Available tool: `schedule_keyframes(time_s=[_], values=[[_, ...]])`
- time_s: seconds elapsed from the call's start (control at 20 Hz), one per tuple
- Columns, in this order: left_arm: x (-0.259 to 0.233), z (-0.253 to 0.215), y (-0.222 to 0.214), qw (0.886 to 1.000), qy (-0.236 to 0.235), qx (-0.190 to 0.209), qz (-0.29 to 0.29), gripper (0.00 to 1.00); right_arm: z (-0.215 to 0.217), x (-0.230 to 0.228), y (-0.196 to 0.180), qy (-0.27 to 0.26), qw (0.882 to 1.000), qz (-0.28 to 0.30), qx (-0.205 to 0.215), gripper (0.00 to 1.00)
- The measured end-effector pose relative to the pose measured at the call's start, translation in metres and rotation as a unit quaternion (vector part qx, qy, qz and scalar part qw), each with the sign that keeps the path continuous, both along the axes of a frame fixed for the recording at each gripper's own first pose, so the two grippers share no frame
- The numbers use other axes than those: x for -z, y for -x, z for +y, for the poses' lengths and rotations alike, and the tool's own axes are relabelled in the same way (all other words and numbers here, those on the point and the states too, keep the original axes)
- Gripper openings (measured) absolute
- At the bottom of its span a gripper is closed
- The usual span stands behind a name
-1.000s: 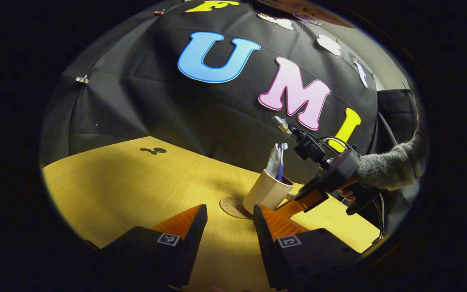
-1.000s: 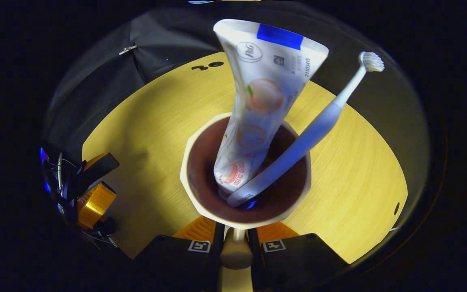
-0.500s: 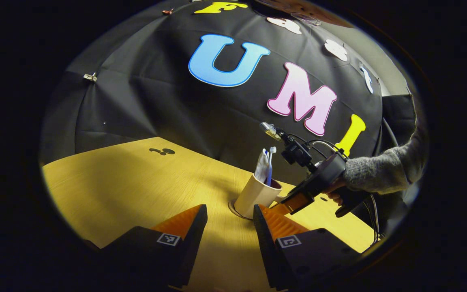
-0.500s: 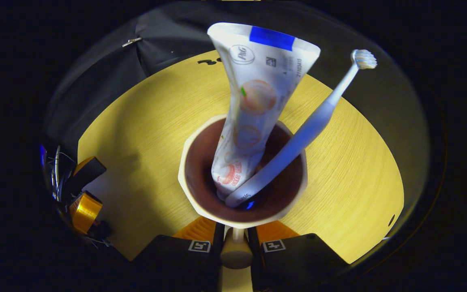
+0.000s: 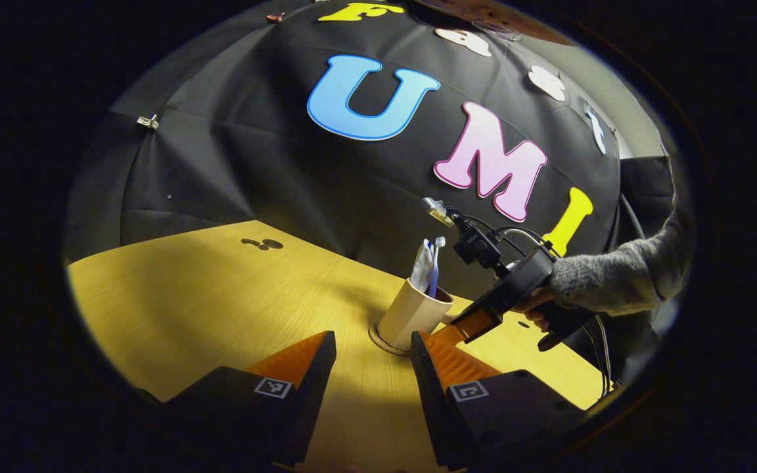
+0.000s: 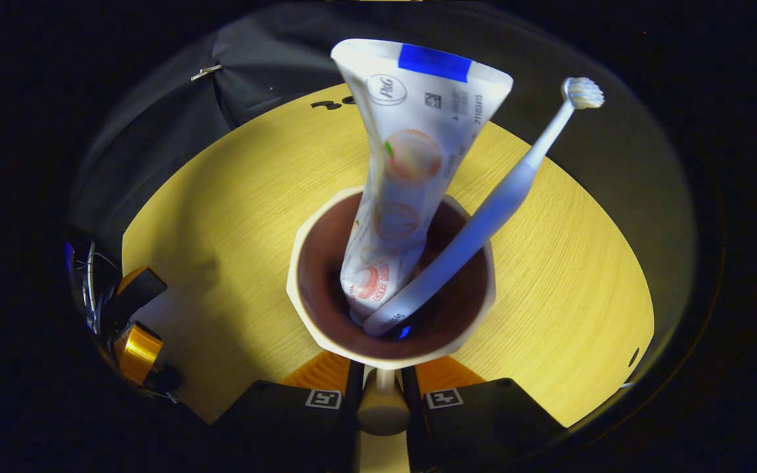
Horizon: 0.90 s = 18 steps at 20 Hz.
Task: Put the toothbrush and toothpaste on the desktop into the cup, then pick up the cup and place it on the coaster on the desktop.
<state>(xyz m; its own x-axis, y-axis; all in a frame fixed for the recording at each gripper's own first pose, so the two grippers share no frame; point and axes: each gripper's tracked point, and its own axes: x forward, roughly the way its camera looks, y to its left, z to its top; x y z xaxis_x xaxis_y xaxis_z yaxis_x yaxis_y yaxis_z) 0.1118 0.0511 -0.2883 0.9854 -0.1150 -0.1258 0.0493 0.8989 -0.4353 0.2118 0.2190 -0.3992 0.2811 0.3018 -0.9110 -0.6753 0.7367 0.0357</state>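
The beige cup (image 6: 391, 276), holding toothpaste tube (image 6: 411, 164) and toothbrush (image 6: 483, 223), is seated on the coaster (image 5: 385, 343); its handle is clamped directly ahead in the right hand-held gripper (image 6: 384, 387). The left hand-held gripper (image 5: 368, 368) is held wide, just short of it.

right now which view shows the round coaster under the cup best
The left gripper view: the round tan coaster peeks out as a thin rim beneath the beige cup, which stands on it. In the right gripper view the camera looks down into the cup, whose body covers the spot beneath, so that view cannot confirm the placement.
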Motion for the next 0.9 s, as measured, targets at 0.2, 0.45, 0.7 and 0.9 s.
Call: schedule_keyframes(time_s=[0.2,0.45,0.7,0.9], values=[[0.002,-0.002,0.002,1.0,0.001,-0.003,0.005,0.72,-0.005,-0.006,-0.002,0.002,1.0,-0.017,-0.008,0.35],[-0.001,-0.003,0.007,1.0,-0.001,-0.005,0.006,0.72,-0.009,-0.015,-0.003,-0.009,0.999,-0.036,0.004,0.64],[-0.004,-0.012,0.011,1.0,-0.01,0.002,0.011,0.72,-0.021,-0.048,-0.01,-0.032,0.996,-0.078,0.023,0.67],[-0.013,-0.022,0.02,0.999,-0.023,0.015,0.021,0.72,-0.029,-0.086,-0.004,-0.063,0.992,-0.099,0.044,0.66]])
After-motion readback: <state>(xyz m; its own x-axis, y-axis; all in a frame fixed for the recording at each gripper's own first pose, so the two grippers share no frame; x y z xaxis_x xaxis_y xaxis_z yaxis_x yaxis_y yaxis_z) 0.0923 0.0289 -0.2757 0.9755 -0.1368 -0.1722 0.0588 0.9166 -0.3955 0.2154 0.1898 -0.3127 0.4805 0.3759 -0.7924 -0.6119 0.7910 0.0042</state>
